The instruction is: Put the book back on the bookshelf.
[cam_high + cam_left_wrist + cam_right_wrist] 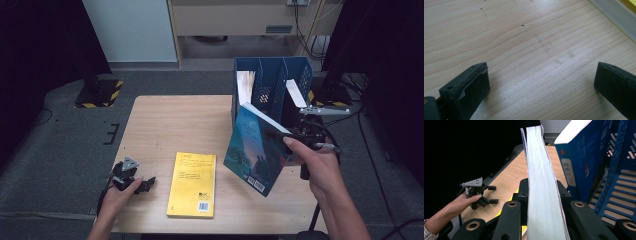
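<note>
Blue book (252,150) clamped in right hand-held gripper (300,134), barcode on cover, left hand-held gripper (142,184) open

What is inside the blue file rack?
The rack holds one upright book in its left slot and a white-edged item at right; the held book covers its lower front.

Right claw (295,135) clamped and raised; left claw (145,185) gaping.

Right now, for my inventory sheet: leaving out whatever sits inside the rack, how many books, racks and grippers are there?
Books: 2, the yellow book and the blue book
Racks: 1, the blue rack
Grippers: 2, the left gripper and the right gripper
Total: 5
</note>
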